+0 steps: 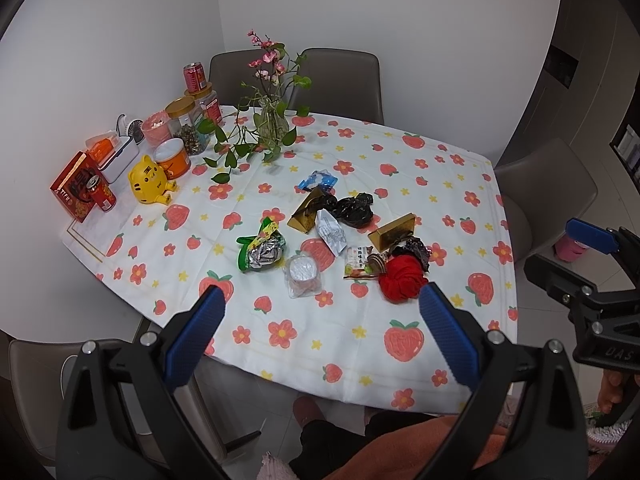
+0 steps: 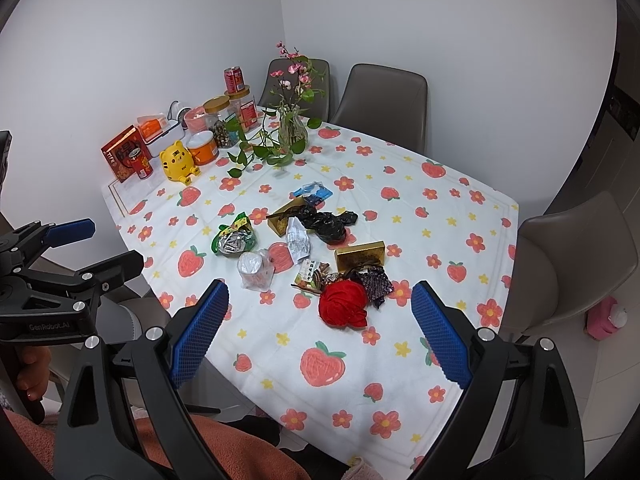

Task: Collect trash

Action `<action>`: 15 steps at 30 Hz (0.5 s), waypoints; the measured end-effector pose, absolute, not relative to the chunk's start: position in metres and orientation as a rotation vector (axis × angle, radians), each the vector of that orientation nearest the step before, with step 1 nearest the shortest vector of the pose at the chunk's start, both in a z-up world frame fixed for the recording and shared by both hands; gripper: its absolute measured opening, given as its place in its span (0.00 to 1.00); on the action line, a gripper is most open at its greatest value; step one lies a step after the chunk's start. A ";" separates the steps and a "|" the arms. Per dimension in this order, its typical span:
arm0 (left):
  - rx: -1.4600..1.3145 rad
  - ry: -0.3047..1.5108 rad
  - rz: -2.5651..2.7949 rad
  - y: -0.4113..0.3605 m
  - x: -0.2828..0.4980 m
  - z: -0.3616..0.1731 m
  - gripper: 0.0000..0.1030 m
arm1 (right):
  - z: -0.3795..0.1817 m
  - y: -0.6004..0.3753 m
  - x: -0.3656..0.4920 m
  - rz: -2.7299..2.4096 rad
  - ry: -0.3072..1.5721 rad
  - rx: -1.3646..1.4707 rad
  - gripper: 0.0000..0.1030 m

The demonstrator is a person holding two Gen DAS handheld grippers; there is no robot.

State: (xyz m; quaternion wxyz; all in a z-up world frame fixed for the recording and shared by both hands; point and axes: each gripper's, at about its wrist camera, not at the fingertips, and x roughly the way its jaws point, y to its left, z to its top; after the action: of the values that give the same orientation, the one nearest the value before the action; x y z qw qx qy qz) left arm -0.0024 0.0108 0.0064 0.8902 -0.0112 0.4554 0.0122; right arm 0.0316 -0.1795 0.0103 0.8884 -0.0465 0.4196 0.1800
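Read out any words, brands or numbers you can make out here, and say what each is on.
"GenRobot.AI": body of the left tool.
"DAS": body of the right tool, cut off at the edge.
Snack packet, red box, cans and paper slip: printed, too small to read.

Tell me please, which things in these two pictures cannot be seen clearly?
- Where the trash should go: no bin shows in either view.
- White printed wrapper: its text is too small to read, both views.
- Items under the red crumpled bag: partly covered by it, both views.
- Black plastic bag: contents hidden.
- Right gripper: cut off by the left view's edge.
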 end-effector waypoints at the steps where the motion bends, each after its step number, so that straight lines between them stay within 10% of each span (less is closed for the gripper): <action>1: -0.023 0.946 0.025 0.012 -0.002 0.007 0.94 | 0.010 -0.179 0.032 0.374 0.871 -0.098 0.87; 15: -0.023 0.944 0.025 0.011 -0.002 0.007 0.94 | 0.009 -0.182 0.031 0.374 0.870 -0.096 0.87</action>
State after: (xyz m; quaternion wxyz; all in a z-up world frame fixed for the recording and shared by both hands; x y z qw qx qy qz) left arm -0.0025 0.0107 0.0067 0.8905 -0.0110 0.4546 0.0122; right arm 0.0306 -0.1822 0.0090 0.8888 -0.0464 0.4189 0.1799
